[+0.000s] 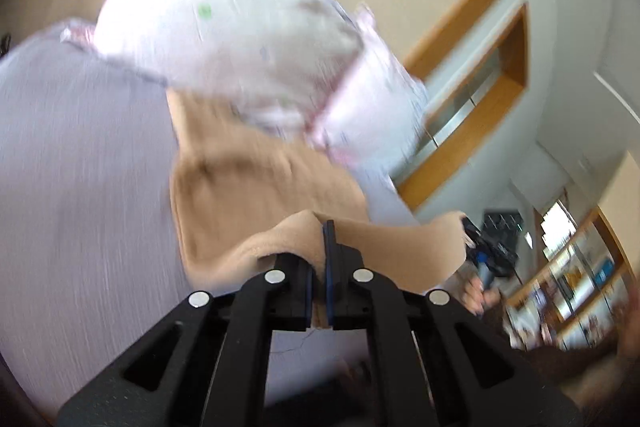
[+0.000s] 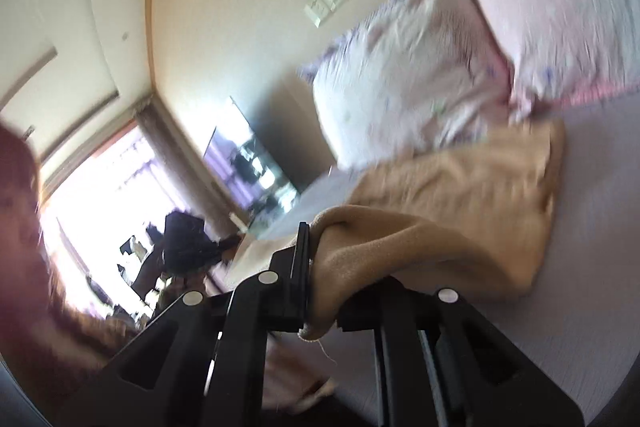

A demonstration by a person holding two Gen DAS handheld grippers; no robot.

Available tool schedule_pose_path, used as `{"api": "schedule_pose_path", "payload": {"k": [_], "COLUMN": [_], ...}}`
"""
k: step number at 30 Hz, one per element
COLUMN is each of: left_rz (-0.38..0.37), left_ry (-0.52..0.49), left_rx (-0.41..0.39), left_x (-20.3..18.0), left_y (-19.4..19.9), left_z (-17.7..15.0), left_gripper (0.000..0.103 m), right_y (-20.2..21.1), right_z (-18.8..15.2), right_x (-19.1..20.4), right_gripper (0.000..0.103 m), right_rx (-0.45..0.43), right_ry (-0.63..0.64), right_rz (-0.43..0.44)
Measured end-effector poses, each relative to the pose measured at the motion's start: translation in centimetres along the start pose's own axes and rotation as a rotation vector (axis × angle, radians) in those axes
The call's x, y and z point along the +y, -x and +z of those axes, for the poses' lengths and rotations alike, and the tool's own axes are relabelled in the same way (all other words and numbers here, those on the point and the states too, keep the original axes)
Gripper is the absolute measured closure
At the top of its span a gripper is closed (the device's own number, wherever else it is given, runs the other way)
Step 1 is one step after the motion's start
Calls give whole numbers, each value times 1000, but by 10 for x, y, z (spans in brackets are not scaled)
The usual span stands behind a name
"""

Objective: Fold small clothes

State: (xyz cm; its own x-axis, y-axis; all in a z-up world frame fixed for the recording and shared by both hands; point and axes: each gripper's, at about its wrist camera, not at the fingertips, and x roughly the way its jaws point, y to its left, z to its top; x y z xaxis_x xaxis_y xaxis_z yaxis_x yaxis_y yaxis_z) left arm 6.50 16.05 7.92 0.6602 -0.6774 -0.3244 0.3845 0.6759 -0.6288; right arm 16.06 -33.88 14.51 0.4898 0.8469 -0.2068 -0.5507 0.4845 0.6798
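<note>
A tan garment [image 1: 248,187] lies stretched over a lavender bed sheet [image 1: 80,167], its near edge lifted. My left gripper [image 1: 319,243] is shut on one corner of that edge, with cloth bunched between the fingers. My right gripper [image 2: 316,251] is shut on the other corner of the tan garment [image 2: 460,195]; cloth drapes over its right finger and hides it. In the left wrist view the right gripper [image 1: 480,251] shows at the far corner, held by a hand. Both views are motion-blurred and tilted.
Two floral pillows [image 1: 240,27] lie at the head of the bed, just beyond the garment; they also show in the right wrist view [image 2: 460,59]. A beige wall with a switch plate [image 2: 328,1] stands behind. Shelves [image 1: 580,275] and a bright window [image 2: 120,187] lie off to the sides.
</note>
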Motion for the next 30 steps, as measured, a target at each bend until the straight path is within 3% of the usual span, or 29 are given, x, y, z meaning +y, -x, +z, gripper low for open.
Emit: {"api": "schedule_pose_path", "payload": {"k": [3,5,10,13,15,16,18,19,20,22,26,30], "left_rz": [52,112,261,279,256,228,203,211,235,270,319,334], "left_ry": [74,126,238,355,430,481,555,577,576,524,422,375], "left_rx": [-60,-38,80,126,99,75,21,-21,-49,-57,27,171], "left_x": [23,49,107,135,149,157,168,170,168,157,131,118], "left_y": [-45,-92,-180,-205,-202,-197,-183,-170,-160,-143,-123,-125], "left_z": [55,87,112,112,110,109,109,108,112,116,102,74], "left_gripper": [99,99,99,98,95,92,83,68,56,54,43,42], "right_y": [-43,-71,-120,-119,-106,-99,-90,-88,-88,-92,-94,-88], "right_z": [41,55,50,44,45,47,51,54,55,58,48,31], "right_x": [-45,-82,-180,-217,-234,-237,-239,-234,-228,-203,-168,-162], "right_gripper": [92,92,92,88,45,14,12,13,13,15,22,22], "right_rx": [-53,-54,-7,-62,-147,-199,-262,-257,-243,-166,-70,-89], "right_ry": [-80,-160,-376,-543,-630,-649,-648,-624,-593,-457,-313,-272], "right_rz": [-82,-156,-407,-515,-512,-493,-392,-353,-356,-441,-497,-481]}}
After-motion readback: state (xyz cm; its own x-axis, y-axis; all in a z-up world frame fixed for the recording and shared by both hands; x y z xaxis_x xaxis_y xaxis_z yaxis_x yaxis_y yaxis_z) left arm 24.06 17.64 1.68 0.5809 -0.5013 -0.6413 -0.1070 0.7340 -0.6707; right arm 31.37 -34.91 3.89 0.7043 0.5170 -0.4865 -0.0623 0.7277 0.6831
